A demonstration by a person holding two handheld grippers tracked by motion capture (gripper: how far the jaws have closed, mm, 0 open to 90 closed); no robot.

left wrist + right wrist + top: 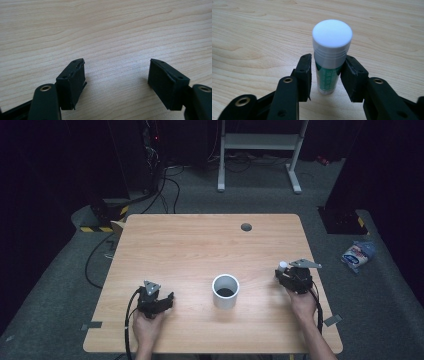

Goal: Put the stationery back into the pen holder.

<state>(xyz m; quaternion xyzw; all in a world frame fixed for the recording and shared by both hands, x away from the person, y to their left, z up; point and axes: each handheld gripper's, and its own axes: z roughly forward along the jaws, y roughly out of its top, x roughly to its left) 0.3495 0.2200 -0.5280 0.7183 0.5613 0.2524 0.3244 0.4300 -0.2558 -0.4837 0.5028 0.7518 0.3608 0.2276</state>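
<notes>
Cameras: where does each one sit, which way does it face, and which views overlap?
High view: above the person's side, facing forward and down on the table; shows both forearms, the white cup and each hand-held gripper.
Left gripper view: rides the left hand-held gripper, looking along open jaws at bare wood.
Right gripper view: rides the right hand-held gripper, jaws pressing a glue stick.
Shared: glue stick also in the high view.

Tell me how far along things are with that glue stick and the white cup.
Early stage. Done: the right gripper has closed on the glue stick, which stands upright on the table right of the white cup. In hand: that grip; a lift isn't evident. Left, by my guess: carrying the stick over and dropping it into the cup, which holds something dark. The left gripper rests open, holding nothing.
</notes>
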